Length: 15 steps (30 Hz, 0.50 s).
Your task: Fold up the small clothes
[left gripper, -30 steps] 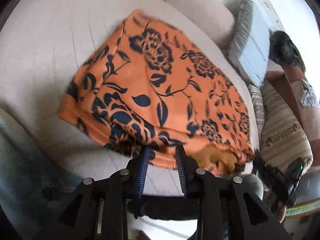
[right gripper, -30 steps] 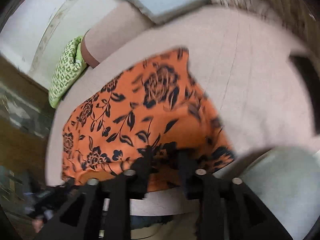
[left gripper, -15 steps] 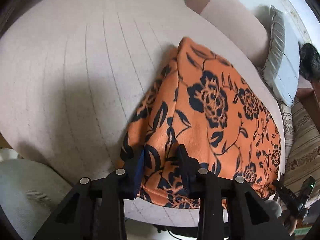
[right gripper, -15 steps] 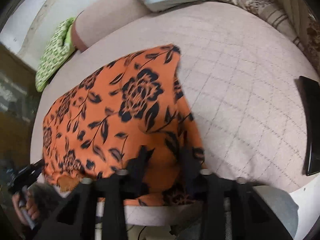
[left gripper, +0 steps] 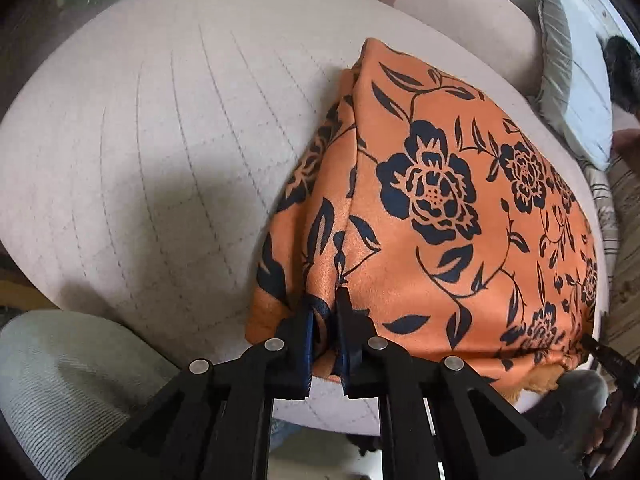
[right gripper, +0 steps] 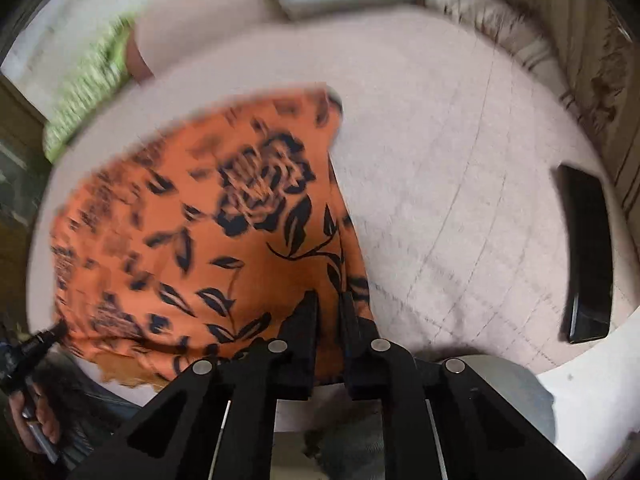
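An orange garment with dark blue flowers (left gripper: 440,208) lies folded on a round quilted beige cushion (left gripper: 160,152). My left gripper (left gripper: 325,300) is shut on the garment's near left edge, with a bunch of cloth between its fingers. In the right wrist view the same garment (right gripper: 208,232) lies left of centre, blurred. My right gripper (right gripper: 329,300) is shut on the garment's near right edge.
A black phone (right gripper: 586,256) lies on the cushion's right side. A green patterned pillow (right gripper: 88,92) and a light blue-grey pillow (left gripper: 576,92) lie at the back. Striped cushions (right gripper: 520,40) sit at far right. My grey-clad knee (left gripper: 68,384) is near the front edge.
Both grippers have closed on the garment's near edge, one at each end. The left one was open beside it a second ago. The right view is now blurred by motion.
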Tool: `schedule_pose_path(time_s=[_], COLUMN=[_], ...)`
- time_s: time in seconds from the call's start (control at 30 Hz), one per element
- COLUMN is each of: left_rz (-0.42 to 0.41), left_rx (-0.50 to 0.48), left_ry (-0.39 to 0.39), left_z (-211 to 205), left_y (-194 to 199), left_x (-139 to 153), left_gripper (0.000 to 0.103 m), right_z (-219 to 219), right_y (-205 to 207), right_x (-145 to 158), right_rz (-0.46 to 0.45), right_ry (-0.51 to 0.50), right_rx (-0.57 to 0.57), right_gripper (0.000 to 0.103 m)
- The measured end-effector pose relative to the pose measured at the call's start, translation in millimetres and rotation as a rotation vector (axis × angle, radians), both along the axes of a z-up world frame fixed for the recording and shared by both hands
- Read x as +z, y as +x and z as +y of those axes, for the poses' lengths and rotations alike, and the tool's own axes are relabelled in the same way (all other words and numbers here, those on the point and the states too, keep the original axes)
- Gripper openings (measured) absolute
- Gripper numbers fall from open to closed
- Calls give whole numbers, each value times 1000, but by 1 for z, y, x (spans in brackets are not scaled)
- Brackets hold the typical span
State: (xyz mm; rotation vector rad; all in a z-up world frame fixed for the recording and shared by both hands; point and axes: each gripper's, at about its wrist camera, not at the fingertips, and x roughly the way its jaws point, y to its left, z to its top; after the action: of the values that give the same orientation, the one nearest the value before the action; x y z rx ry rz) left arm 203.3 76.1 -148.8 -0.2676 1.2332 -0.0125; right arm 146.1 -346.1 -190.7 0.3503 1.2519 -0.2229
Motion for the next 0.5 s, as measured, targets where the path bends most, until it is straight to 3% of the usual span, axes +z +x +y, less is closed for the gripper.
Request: schedule_pose_path(time_s=[0.1,0.3,0.4,0.5], left_rz=[-14,-4,-76,-155], left_rx=[-18,21,41,80], left_ry=[29,-53,-144,-164], left_z=[-4,6,24,39], left_y=[-5,-5,-15,-22], left_x=[6,10,25,43], left_gripper=[9,13,18,37], right_z=[3,12,22,46], right_y=[-1,-5,-20,-31], right_x=[2,0,31,73], right_rz=[4,13,-90,-222], right_ry=[-30,-57,-72,-43], right_rx=[-8,29,42,91], right_gripper=[12,16,20,37])
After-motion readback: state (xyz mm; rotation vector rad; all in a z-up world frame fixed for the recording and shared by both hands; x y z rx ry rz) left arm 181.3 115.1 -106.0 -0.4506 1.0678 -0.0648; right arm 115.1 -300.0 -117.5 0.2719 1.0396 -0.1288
